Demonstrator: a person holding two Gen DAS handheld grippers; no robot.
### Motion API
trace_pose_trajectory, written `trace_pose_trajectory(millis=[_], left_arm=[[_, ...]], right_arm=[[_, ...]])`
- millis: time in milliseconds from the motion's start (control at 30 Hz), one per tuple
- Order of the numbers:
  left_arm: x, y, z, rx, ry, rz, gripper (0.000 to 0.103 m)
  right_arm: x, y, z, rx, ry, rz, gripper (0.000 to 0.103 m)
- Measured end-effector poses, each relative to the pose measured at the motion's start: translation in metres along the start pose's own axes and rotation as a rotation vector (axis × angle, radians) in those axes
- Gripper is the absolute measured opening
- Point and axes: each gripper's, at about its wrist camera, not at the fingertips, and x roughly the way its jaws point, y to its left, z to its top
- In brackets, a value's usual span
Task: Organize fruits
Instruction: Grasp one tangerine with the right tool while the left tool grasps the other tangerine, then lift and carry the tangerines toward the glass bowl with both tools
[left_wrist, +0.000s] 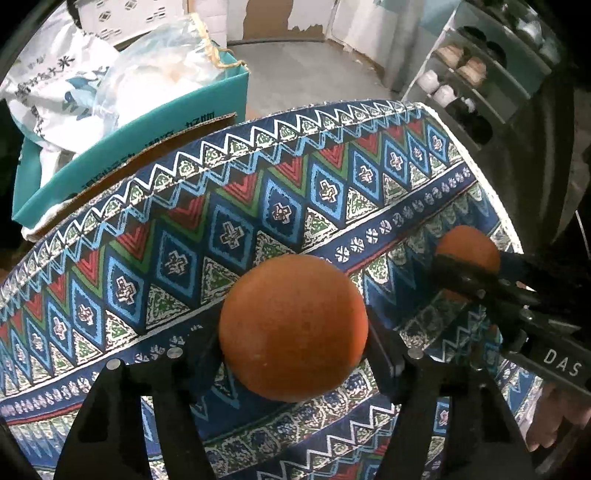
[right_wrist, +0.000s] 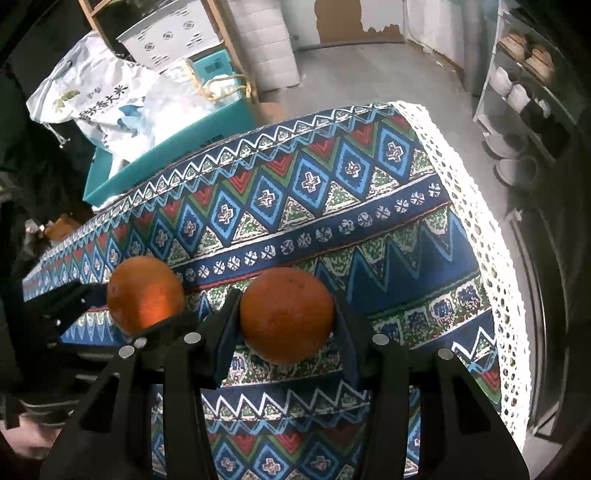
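Two oranges are held just above a table covered by a blue patterned cloth (left_wrist: 258, 206). In the left wrist view, my left gripper (left_wrist: 293, 349) is shut on a large orange (left_wrist: 291, 325), with a pad pressing each side. To its right, my right gripper (left_wrist: 466, 271) grips the other orange (left_wrist: 469, 243) from the right. In the right wrist view, that gripper (right_wrist: 286, 315) is shut on its orange (right_wrist: 288, 310), over the cloth (right_wrist: 332, 206). The left gripper (right_wrist: 147, 317) comes in from the left, clamped on its orange (right_wrist: 146, 291). The two fruits sit side by side, a little apart.
A teal cardboard box (left_wrist: 147, 122) stuffed with plastic bags stands behind the table's far left edge. A shoe rack (left_wrist: 465, 70) lines the right wall, with grey floor (right_wrist: 369, 74) between. The cloth's white lace border (right_wrist: 480, 221) hangs off the right edge. A hand (left_wrist: 554, 428) holds the right gripper.
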Motion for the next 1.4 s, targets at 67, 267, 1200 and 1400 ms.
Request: trace_pose_trajectory(millis=[67,267,1200,1400], left_arm=[[-0.001,0.000,-0.001,0.004,-0.003,0.001,0.069],[-0.008,0.004,-0.012,-0.009,-0.010,-0.003,0.068],[-0.188,0.036,-0.043,0.003,-0.225,-0.002,0.068],[-0.226,0.040,-0.056,0.007,-0.262,-0.008,0.068]], right_arm=[[0.000,0.000,0.000,0.000,0.001,0.001,0.047],[-0.003,0.009,0.002,-0.029,-0.003,-0.003,0.047],[-0.132,0.083,0.005,-0.192,-0.184,0.084,0.047],[-0.165,0.105,0.003,-0.222,-0.222,0.130,0.047]])
